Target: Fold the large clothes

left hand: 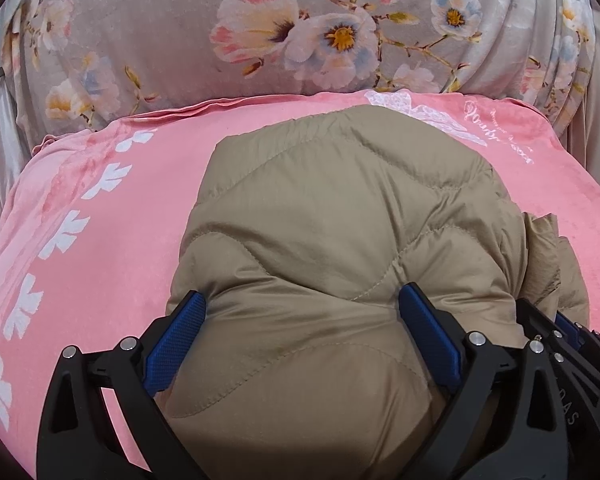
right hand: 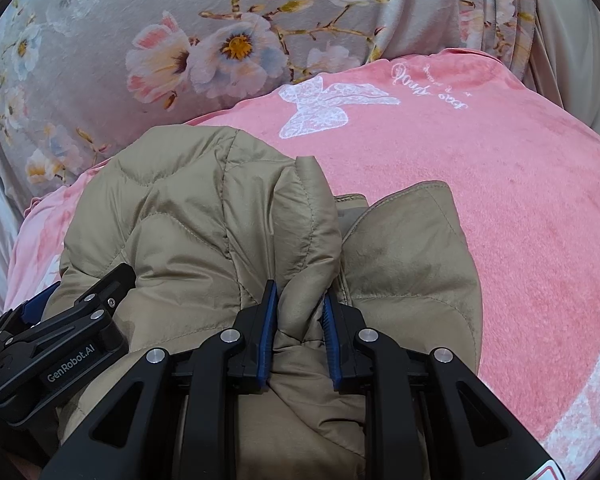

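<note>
Our right claw (right hand: pixel 300 312) is pinched on a narrow ridge of the tan quilted jacket (right hand: pixel 204 216). Our left claw (left hand: pixel 302 304) is spread wide, both pads pressed into the jacket's puffy bulk (left hand: pixel 340 220). The jacket lies bunched on a pink blanket (right hand: pixel 520 220), a floral quilt (left hand: pixel 180 20) at the far side. Its near edge is hidden under the claws, its sleeves indistinguishable.

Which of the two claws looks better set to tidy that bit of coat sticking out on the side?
Probably the right gripper: it pinches a ridge of the tan jacket right beside the loose flap. The left gripper straddles the bulky middle, farther away.
</note>
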